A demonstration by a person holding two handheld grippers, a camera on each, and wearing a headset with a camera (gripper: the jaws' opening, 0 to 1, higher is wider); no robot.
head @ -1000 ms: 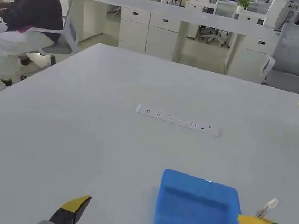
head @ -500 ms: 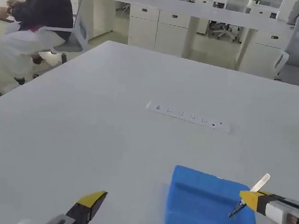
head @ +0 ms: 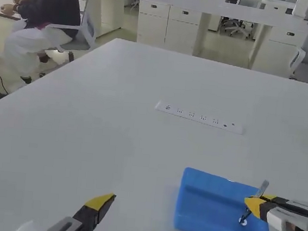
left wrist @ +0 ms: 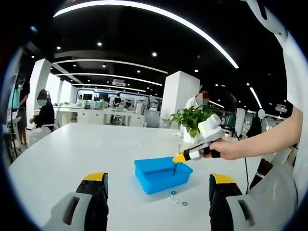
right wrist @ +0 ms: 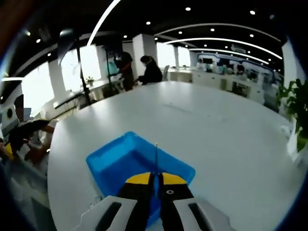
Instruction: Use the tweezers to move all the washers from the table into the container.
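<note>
The blue container (head: pixel 210 208) stands near the front of the white table (head: pixel 115 117). My right gripper (head: pixel 254 204) is at its right side, shut on thin metal tweezers (head: pixel 249 211) that slant down, tip inside the container. In the right gripper view the jaws (right wrist: pixel 154 179) clamp the tweezers (right wrist: pixel 155 161) above the container (right wrist: pixel 125 161). My left gripper (left wrist: pixel 159 179) stands open with nothing between its jaws, short of the container (left wrist: pixel 156 174). Three small washers (left wrist: pixel 176 197) lie on the table just before it. The left gripper's yellow tip (head: pixel 101 201) sits low and left.
A white power strip (head: pixel 200 118) lies across the table's middle. A person sits on a chair (head: pixel 44 12) beyond the table's far left edge. Desks and office chairs fill the background. A potted plant (left wrist: pixel 192 118) stands behind the right gripper.
The right gripper has moved left over the container and tipped the tweezers down, so their tip is now inside it. The left gripper has held its place while the head camera shifted.
</note>
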